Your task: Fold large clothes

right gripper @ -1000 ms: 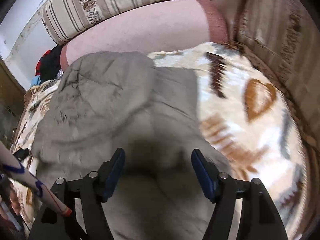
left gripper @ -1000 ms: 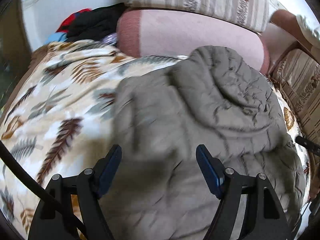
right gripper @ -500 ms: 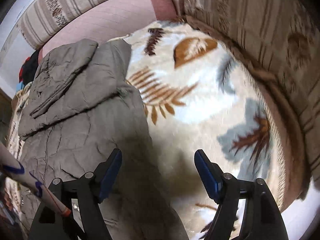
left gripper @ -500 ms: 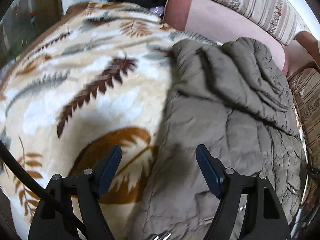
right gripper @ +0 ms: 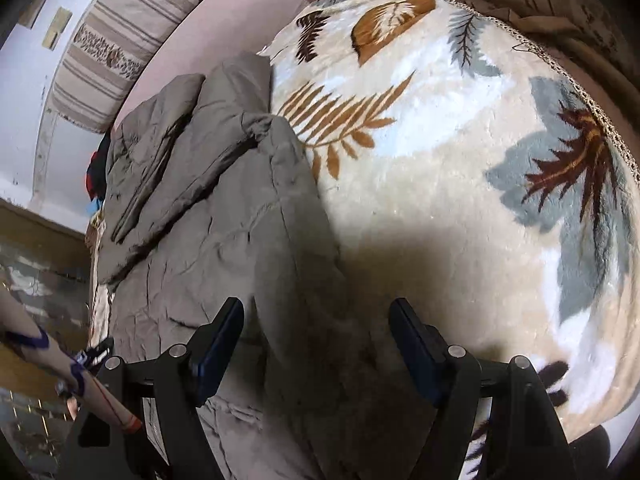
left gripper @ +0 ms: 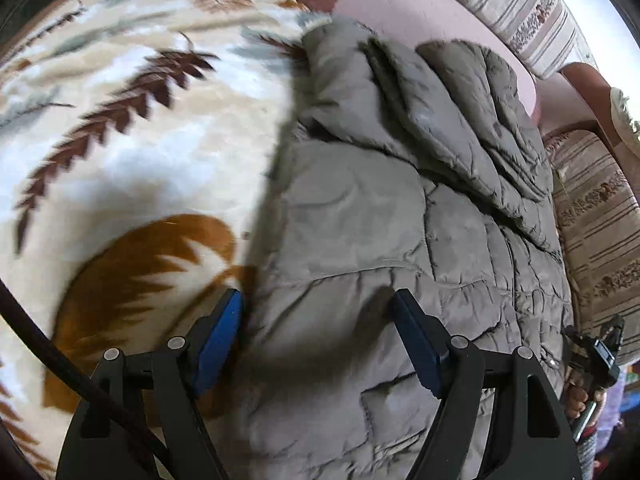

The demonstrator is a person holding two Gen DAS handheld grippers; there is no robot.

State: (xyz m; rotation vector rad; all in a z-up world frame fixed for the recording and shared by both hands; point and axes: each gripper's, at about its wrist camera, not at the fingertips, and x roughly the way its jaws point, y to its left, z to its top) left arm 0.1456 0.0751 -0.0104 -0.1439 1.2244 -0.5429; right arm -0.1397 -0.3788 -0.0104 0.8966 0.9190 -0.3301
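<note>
A grey quilted hooded jacket (left gripper: 400, 216) lies flat on a leaf-patterned blanket (left gripper: 120, 128), hood toward the far pillows. My left gripper (left gripper: 318, 338) is open and empty, low over the jacket's left edge near the hem. In the right wrist view the jacket (right gripper: 224, 216) fills the left half, its right edge running down between the fingers. My right gripper (right gripper: 316, 338) is open and empty, low over that right edge, with the blanket (right gripper: 460, 160) to its right.
A pink bolster (left gripper: 400, 8) and a striped cushion (left gripper: 520, 4) lie beyond the hood. A striped sofa side (left gripper: 600, 232) borders the bed on the right. A pile of dark and red clothes (right gripper: 96, 172) sits at the far corner.
Both grippers have pulled back from the hood toward the hem and spread apart, left to the jacket's left edge and right to its right edge. Both stay open.
</note>
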